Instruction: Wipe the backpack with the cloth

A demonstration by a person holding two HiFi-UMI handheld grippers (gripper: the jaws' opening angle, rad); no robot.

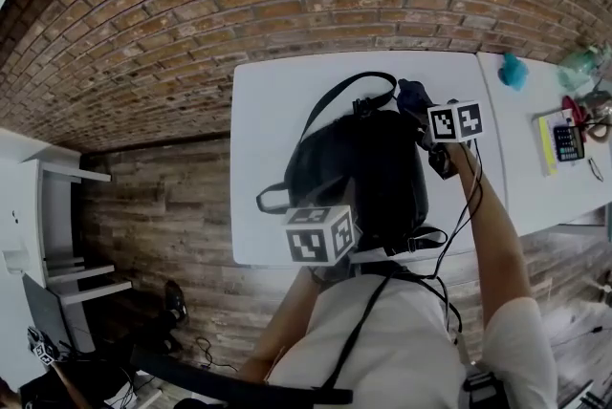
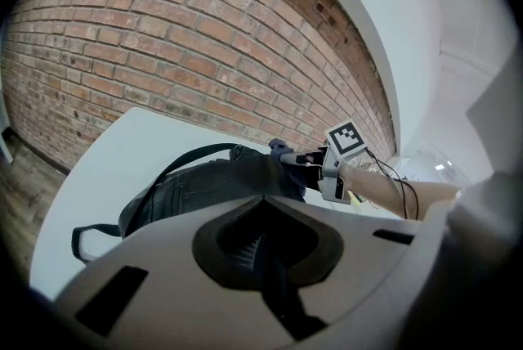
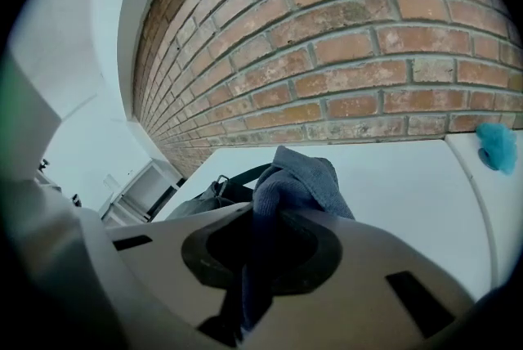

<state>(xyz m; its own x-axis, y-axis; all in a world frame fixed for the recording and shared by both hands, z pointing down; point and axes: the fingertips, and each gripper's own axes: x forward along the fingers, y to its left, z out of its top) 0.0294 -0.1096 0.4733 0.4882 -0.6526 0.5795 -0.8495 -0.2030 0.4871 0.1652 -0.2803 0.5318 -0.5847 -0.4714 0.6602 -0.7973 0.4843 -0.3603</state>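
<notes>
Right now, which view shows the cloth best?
Right gripper view: the cloth sits centre frame, bunched and clamped in the right gripper. Head view shows a dark bit beyond the backpack; left gripper view, a small distant lump.

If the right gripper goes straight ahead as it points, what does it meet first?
The right gripper, holding the cloth, would probably meet the white table first; the backpack lies left of that line. Depth unclear.

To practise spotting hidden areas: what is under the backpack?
The white table is under the backpack and shows beside it. The patch directly beneath is covered, so anything there cannot be seen.
</notes>
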